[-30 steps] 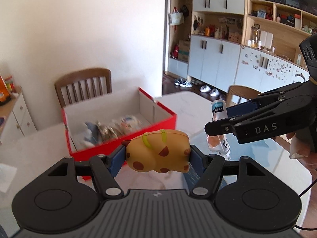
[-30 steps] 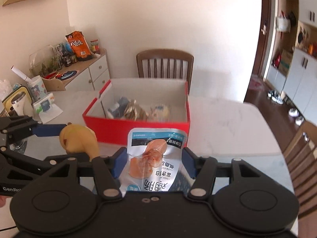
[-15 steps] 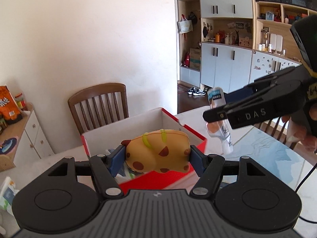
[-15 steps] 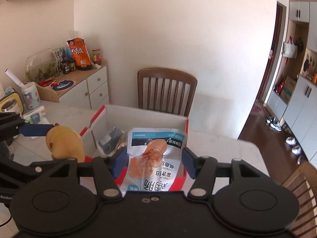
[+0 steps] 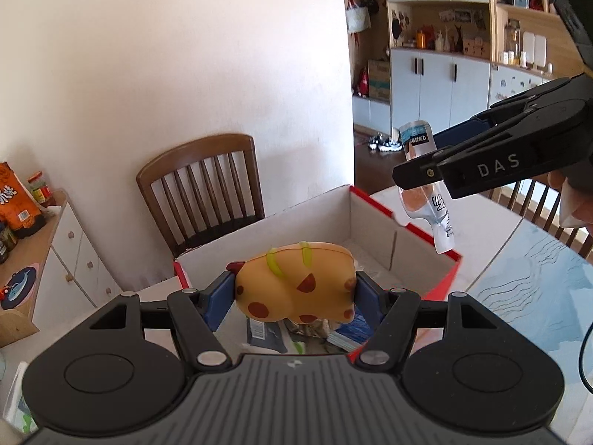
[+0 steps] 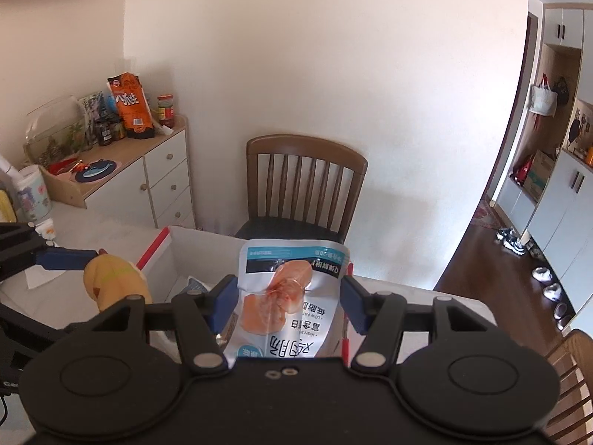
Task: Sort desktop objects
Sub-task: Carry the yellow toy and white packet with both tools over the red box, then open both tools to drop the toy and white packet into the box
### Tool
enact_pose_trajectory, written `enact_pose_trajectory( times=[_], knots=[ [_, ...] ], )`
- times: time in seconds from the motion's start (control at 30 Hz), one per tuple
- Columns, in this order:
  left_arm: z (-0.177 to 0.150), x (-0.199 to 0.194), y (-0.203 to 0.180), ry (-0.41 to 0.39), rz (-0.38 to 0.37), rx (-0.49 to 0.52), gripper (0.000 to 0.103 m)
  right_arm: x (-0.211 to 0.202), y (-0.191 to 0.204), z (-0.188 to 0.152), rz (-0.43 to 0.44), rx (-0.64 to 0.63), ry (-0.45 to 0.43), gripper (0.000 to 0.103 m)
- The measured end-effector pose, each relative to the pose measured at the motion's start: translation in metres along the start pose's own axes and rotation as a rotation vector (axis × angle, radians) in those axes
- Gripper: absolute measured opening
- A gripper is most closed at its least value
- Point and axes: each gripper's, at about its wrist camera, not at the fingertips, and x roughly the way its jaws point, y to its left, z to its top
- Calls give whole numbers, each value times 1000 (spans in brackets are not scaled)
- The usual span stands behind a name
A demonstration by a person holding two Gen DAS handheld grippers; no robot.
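Beneath both jaws the red box (image 5: 426, 244) was seen: left gripper (image 5: 294, 293) clamping the toy (image 5: 296, 285), right gripper (image 6: 285, 296) the pouch (image 6: 289, 296).

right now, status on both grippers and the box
Left gripper clamps yellow spotted toy. Right gripper clamps white snack pouch. Both over red cardboard box. Nothing blocking.
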Motion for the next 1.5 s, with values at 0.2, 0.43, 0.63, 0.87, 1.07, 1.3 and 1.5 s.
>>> enact_pose_trajectory(
  times=[0.2,0.43,0.63,0.87,1.07,1.3,1.5],
  knots=[
    [-3,40,11,78,-23,31,69,29,4,-4,6,-2,25,59],
    [-15,77,14,170,-44,51,69,65,4,-13,-11,-13,89,59],
    [-21,97,14,235,-51,47,69,84,6,-30,-7,-18,155,59],
    [-25,111,11,280,-58,67,69,96,13,-43,9,-37,200,59],
    [-26,117,9,313,-75,62,69,101,15,-47,24,-45,233,59],
    [-28,123,10,341,-96,58,70,104,14,-55,28,-43,255,61],
    [-29,122,11,350,-94,39,72,104,6,-57,33,-22,279,65]
  ],
)
